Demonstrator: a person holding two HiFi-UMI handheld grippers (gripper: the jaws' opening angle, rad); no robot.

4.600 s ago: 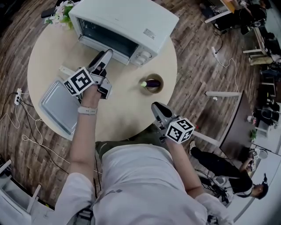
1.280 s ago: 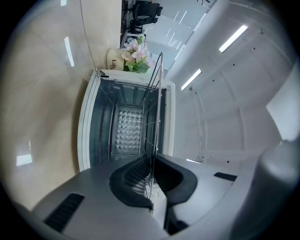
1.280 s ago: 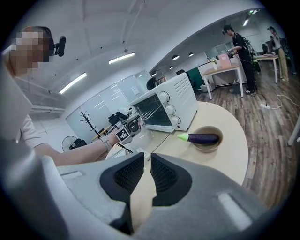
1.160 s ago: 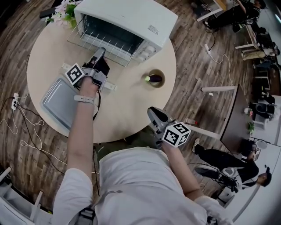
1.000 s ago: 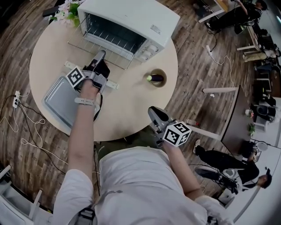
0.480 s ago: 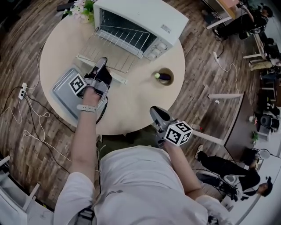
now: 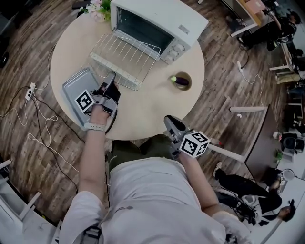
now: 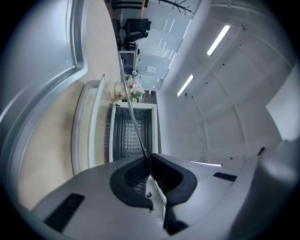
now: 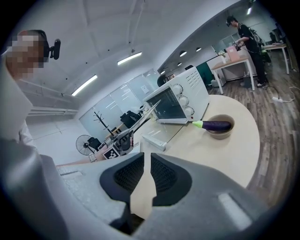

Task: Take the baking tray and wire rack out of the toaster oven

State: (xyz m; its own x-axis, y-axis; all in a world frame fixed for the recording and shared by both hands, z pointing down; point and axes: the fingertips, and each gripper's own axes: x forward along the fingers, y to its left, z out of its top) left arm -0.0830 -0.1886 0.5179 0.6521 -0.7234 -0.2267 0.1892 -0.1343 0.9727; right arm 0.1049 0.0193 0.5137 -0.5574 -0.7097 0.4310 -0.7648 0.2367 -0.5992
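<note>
The wire rack [image 7: 125, 56] hangs out in front of the white toaster oven [image 7: 162, 19], over its lowered door. My left gripper [image 7: 111, 77] is shut on the rack's near edge. In the left gripper view [image 8: 149, 161] the rack shows edge-on as a thin wire [image 8: 132, 119] pinched between the pads, with the open oven [image 8: 133, 131] behind it. The grey baking tray [image 7: 78, 85] lies flat on the table, left of that gripper. My right gripper [image 7: 170, 121] hovers at the table's near edge, its pads [image 9: 143, 161] a narrow gap apart and holding nothing.
A brown bowl holding a purple eggplant [image 7: 182, 82] sits right of the oven. Flowers [image 7: 95, 7] stand at the oven's far left. The round table's edge [image 7: 143, 136] is close to my body. Cables [image 7: 35, 119] trail on the wooden floor at the left.
My left gripper has pulled the wire rack towards me, from mostly inside the oven to almost fully out. The right gripper has barely moved.
</note>
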